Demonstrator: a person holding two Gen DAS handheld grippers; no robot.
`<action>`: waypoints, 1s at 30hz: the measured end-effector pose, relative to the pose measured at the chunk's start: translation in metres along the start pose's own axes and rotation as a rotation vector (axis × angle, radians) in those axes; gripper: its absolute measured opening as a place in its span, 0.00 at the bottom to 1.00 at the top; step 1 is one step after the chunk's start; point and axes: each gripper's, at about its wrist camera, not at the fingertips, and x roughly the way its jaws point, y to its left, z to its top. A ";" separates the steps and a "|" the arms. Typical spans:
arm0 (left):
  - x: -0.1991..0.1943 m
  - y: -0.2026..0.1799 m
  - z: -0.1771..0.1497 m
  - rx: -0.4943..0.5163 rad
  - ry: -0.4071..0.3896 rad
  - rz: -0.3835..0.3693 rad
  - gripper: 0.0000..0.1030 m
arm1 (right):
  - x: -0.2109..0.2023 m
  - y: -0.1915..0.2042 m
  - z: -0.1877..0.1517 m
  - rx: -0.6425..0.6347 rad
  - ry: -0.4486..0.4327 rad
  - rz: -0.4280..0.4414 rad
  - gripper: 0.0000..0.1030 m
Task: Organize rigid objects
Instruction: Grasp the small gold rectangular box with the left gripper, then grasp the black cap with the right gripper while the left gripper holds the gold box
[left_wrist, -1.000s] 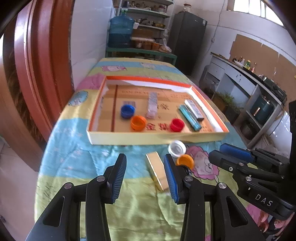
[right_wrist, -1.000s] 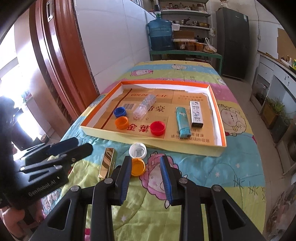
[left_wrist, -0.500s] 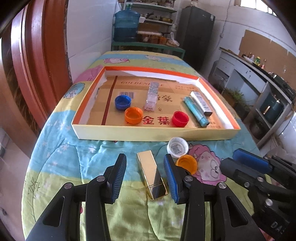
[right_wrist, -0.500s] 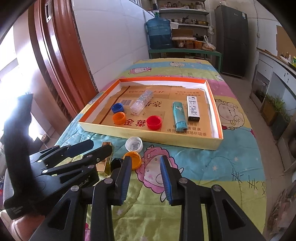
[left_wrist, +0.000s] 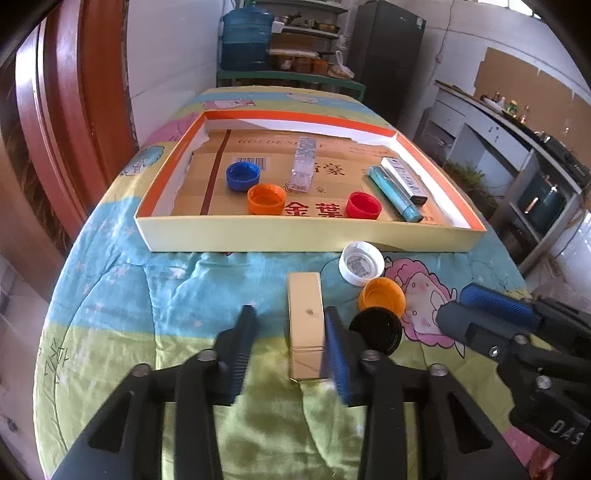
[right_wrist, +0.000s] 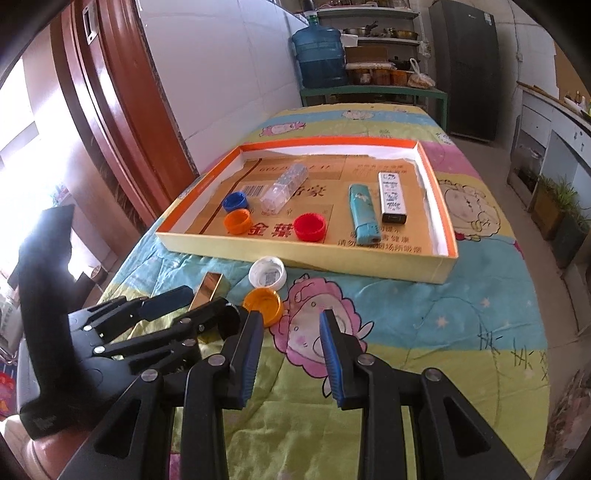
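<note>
My left gripper (left_wrist: 288, 332) is closing around the gold box (left_wrist: 303, 325), its length running straight away from me, right pad touching, left pad still clear.

White tiled wall (right_wrist: 221, 74) meets a red-brown wooden door frame (right_wrist: 110, 110). Behind stand a green shelf (right_wrist: 373, 92), blue water jug (right_wrist: 320, 55) and dark fridge (right_wrist: 465, 66). Daylight glares at left.
</note>
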 end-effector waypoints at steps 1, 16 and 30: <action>-0.001 0.004 0.000 -0.005 0.001 -0.013 0.22 | 0.001 0.001 -0.002 -0.004 0.005 0.006 0.30; -0.023 0.025 0.004 -0.020 -0.054 -0.054 0.17 | 0.016 0.044 -0.016 -0.115 0.009 0.094 0.30; -0.024 0.056 0.008 -0.067 -0.062 -0.073 0.17 | 0.043 0.051 -0.007 -0.009 0.029 0.015 0.30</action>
